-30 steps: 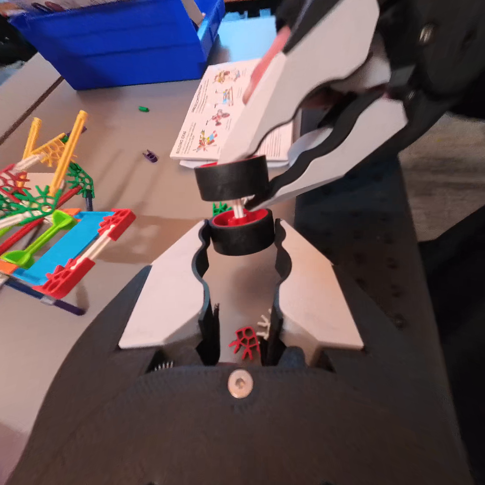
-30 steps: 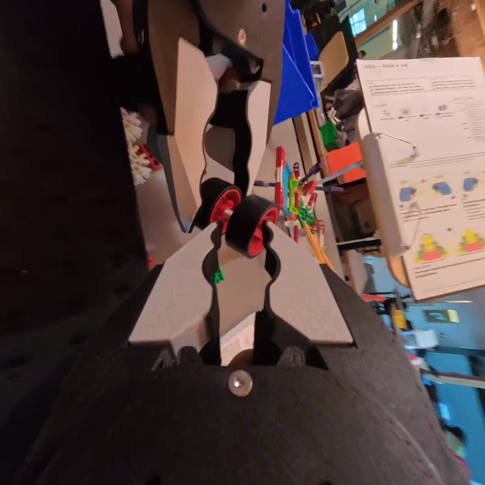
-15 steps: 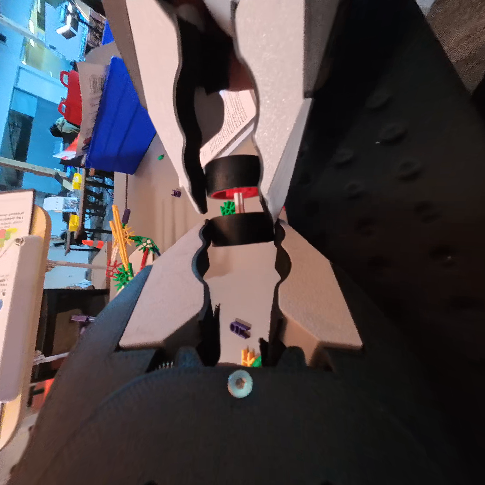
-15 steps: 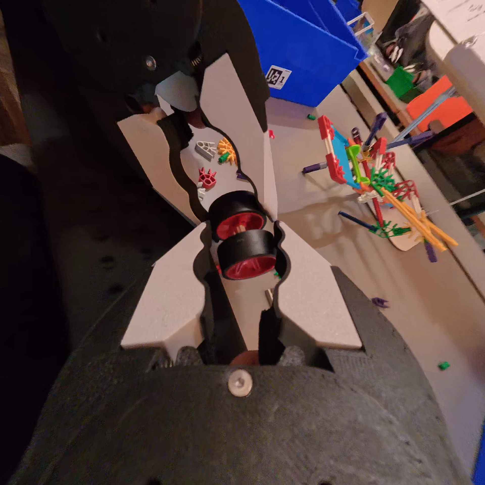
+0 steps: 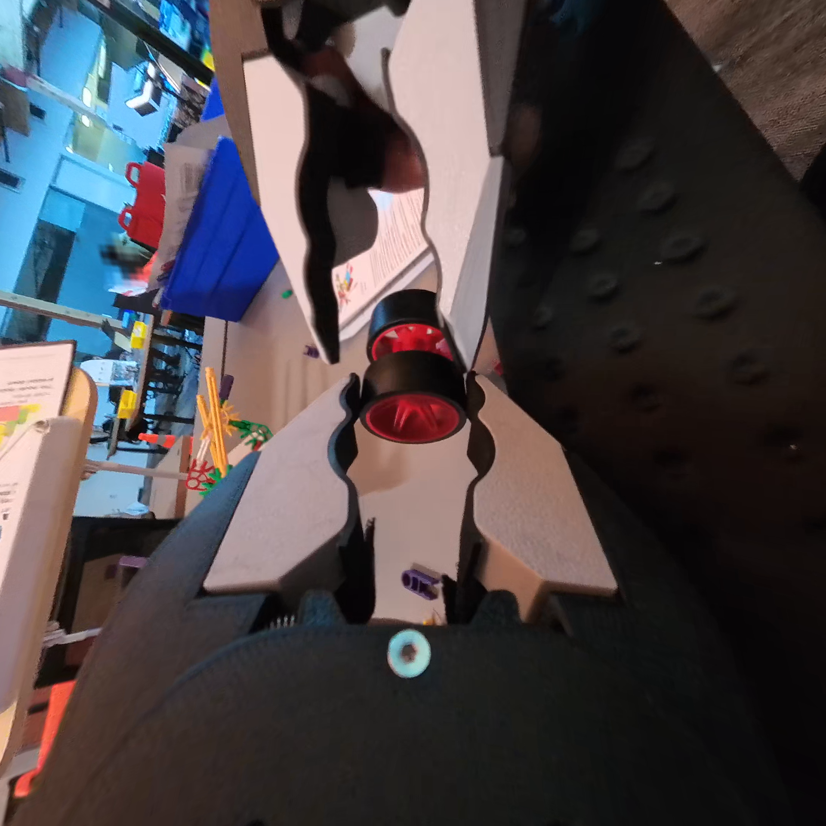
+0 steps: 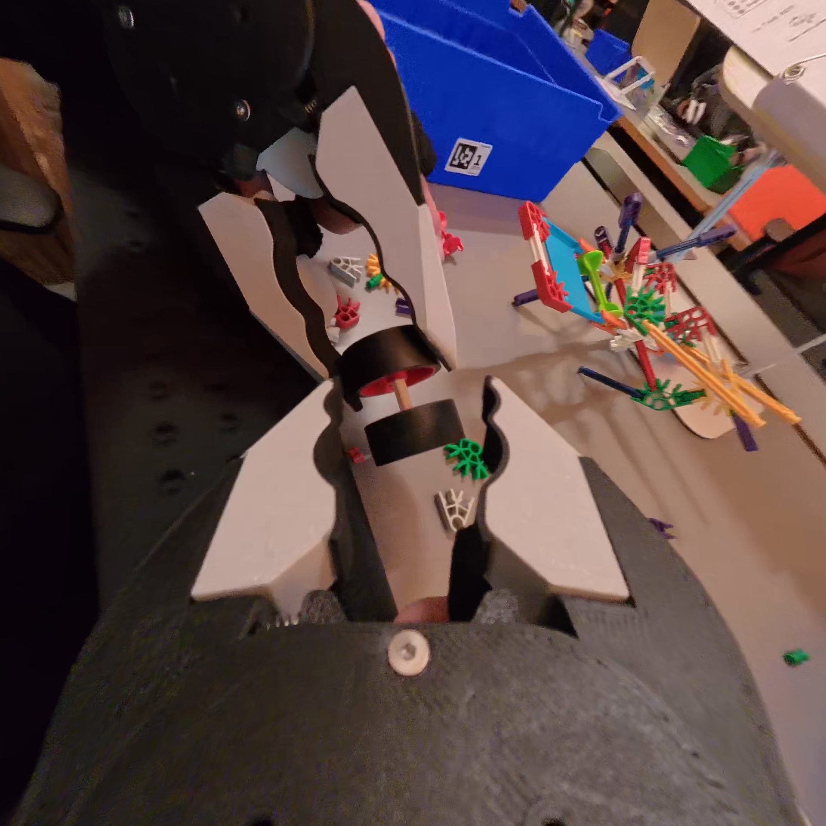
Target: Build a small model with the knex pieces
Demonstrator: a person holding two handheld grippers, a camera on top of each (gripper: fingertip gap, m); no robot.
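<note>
Two black wheels with red hubs are joined by a short tan axle (image 6: 404, 395). My left gripper (image 5: 413, 384) is shut on one wheel (image 5: 413, 402), whose red hub faces the camera. The second wheel (image 5: 404, 319) lies beyond it, between the fingers of my right gripper (image 5: 395, 353), which reaches in from above. In the right wrist view my right gripper (image 6: 411, 393) is open. The near wheel (image 6: 413, 431) sits between its fingers, with a gap on the right side. The left gripper (image 6: 389, 362) grips the far wheel (image 6: 384, 355). The pair is held above the grey table (image 6: 514, 357).
A blue bin (image 6: 491, 111) stands at the back. A colourful rod-and-connector model (image 6: 625, 313) lies on the table to the right. Loose green (image 6: 467, 458), grey (image 6: 456, 509) and red (image 6: 346, 313) connectors lie below the wheels. A leaflet (image 5: 384, 268) and a black dimpled mat (image 5: 670, 313) lie nearby. My two grippers' fingertips are within a few centimetres of each other.
My right gripper has opened off its wheel, leaving a gap. The left gripper still holds the other wheel. Both grippers have tilted, so the axle now points differently.
</note>
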